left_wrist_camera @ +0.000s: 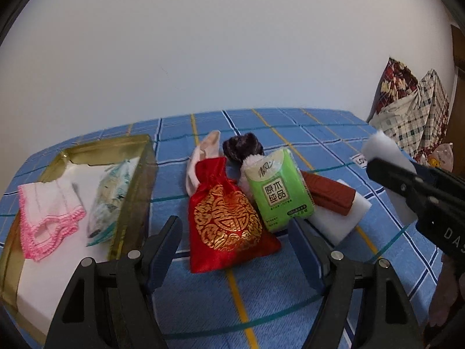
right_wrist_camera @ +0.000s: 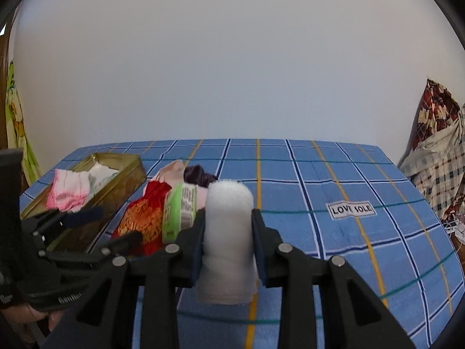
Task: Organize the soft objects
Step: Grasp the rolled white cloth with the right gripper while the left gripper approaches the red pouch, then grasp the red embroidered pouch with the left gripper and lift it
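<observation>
Table, covered with a blue checked cloth (right_wrist_camera: 334,174) bearing a small "LOVE SOLE" label (right_wrist_camera: 352,210): work surface for the sorting.

Gold rectangular tin tray (left_wrist_camera: 145,157), far left: the collecting place, by my reading. It already holds a pink-edged white handkerchief (left_wrist_camera: 49,212), draped partly over the near rim, and a pale patterned packet (left_wrist_camera: 112,195) lying beside it.

Unsorted heap, mid-table, just beside the tray:
- red satin drawstring pouch with gold embroidery (left_wrist_camera: 226,218), lying flat at the front, nearest the open claw;
- green plastic pack of tissues (left_wrist_camera: 279,189), leaning across the pouch's upper right;
- dark purple fuzzy item (left_wrist_camera: 242,145) and a pale pink cloth (left_wrist_camera: 203,154), behind the pouch, partly hidden;
- brown oblong piece (left_wrist_camera: 328,195) resting on a white foam block (left_wrist_camera: 337,221), to the right.

Right gripper (right_wrist_camera: 228,232): jaws closed tight on a white foam sponge (right_wrist_camera: 228,218), clamped from both sides and squeezed a little, its end standing out past the fingertips. Held clear of the cloth, presumably for carrying toward the tray.

Left gripper (left_wrist_camera: 235,258): jaws spread wide, holding nothing, aimed down over the red pouch, which lies between and beyond the fingers untouched. Likely lined up for the next pick.

Off the table, right: patterned bedding (left_wrist_camera: 412,107), piled, not part of the job.
</observation>
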